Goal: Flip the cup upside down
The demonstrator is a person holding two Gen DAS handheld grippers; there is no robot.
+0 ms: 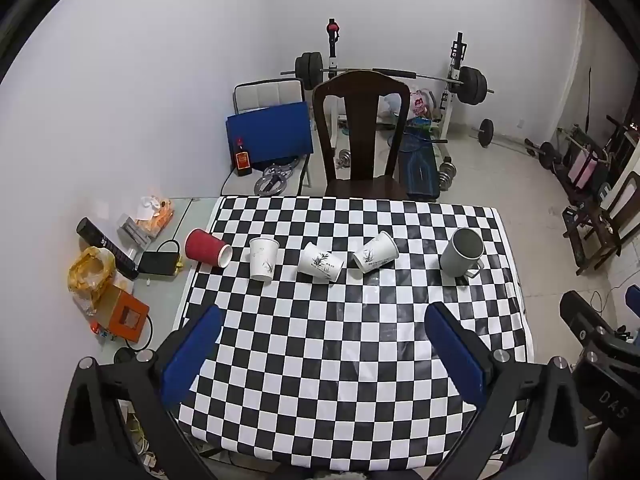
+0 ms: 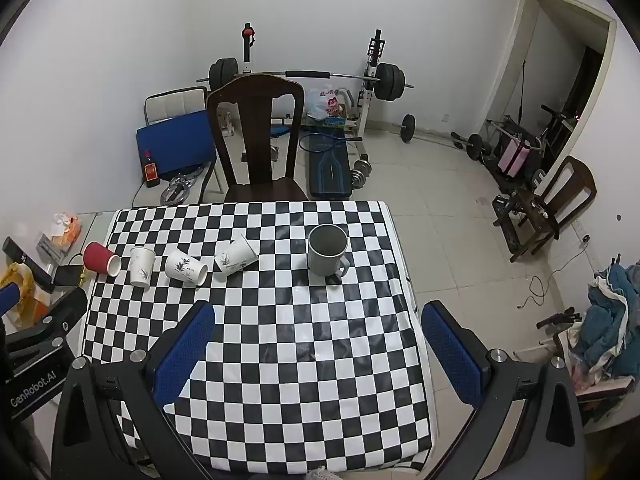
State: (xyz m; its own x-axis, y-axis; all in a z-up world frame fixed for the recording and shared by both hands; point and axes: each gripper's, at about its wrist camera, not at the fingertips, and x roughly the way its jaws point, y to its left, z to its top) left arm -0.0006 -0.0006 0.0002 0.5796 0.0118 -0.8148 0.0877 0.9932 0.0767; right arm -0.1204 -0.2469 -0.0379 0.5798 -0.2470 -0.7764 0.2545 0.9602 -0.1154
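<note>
Several cups stand in a row across the far part of the checkered table (image 1: 320, 360). A red paper cup (image 1: 206, 247) lies on its side at the left. A white paper cup (image 1: 263, 258) stands upright beside it. Two more white paper cups (image 1: 320, 262) (image 1: 375, 256) lie on their sides. A grey mug (image 1: 461, 252) with a handle stands upright at the right; it also shows in the right wrist view (image 2: 327, 249). My left gripper (image 1: 322, 316) is open and empty above the near table. My right gripper (image 2: 316, 314) is open and empty, well short of the mug.
A dark wooden chair (image 1: 360, 136) stands behind the table. Clutter sits on a side surface at the left: an orange box (image 1: 126, 316), a yellow bag (image 1: 86, 276), a black tube (image 1: 106, 246). Weights and a barbell rack (image 1: 456, 80) fill the back of the room.
</note>
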